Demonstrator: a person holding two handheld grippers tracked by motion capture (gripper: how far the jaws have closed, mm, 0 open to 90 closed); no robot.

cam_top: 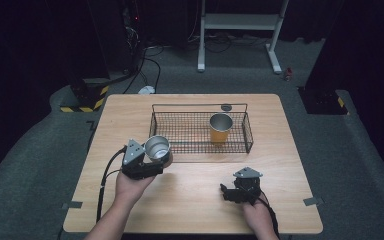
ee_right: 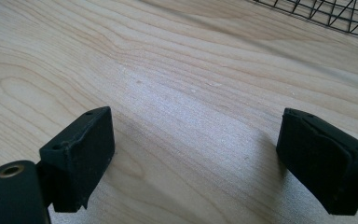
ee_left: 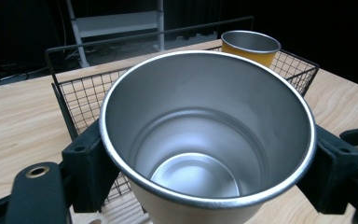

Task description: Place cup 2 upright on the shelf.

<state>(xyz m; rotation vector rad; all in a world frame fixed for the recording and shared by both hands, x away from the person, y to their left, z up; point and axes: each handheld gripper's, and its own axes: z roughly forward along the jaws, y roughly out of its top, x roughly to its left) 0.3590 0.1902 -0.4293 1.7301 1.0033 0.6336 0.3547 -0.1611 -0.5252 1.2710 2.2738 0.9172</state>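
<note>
Beside the wire basket (cam_top: 200, 131), left gripper (cam_top: 152, 161) clamps a steel cup (cam_top: 157, 148).
Right gripper (cam_top: 228, 192) rests wide apart, empty, on the wooden table (cam_top: 190, 195); an orange cup (cam_top: 220, 128) stands in the basket.

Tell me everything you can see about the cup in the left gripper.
The cup is metal, with a brushed silver inside, a rolled rim and a pale outer wall. It is empty and held upright, its mouth open to the camera. The left gripper is shut on it, one black jaw pressing each side below the rim. It sits near the front left corner of the wire basket, outside it.
</note>
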